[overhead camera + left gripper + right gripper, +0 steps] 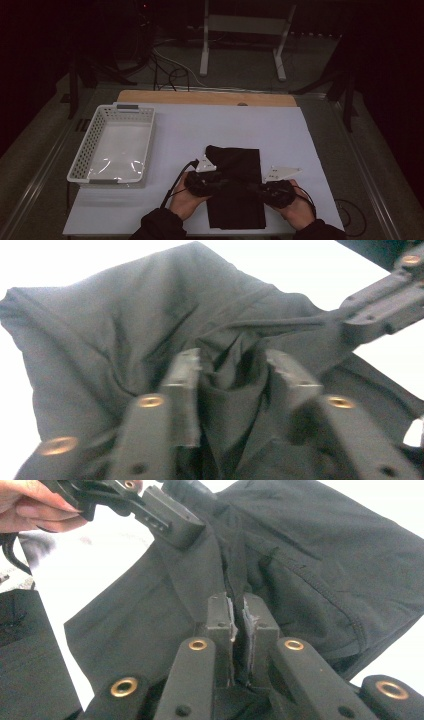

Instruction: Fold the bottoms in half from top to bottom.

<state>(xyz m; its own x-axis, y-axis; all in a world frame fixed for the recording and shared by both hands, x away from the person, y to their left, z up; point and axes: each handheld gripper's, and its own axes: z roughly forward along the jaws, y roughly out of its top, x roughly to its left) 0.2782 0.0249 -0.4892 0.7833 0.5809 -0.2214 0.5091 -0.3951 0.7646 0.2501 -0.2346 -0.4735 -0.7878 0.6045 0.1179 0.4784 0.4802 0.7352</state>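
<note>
A black cloth point(235, 167) lies folded on the white table cover near the front edge. My left gripper point(223, 183) reaches onto its left side, and in the left gripper view point(232, 365) a bunched fold of the cloth point(100, 340) fills the gap between the jaws and touches both pads. From the right, my right gripper point(252, 188) comes in. In the right gripper view point(237, 604) its jaws stand almost together, pinching a thin ridge of the cloth point(320, 545). The two grippers face each other close together over the cloth.
A white perforated basket point(80, 165) stands at the left of the white cover point(200, 130). The wooden table edge point(200, 97) runs along the back. Beyond it are cables and a white stand point(205, 50) on the floor.
</note>
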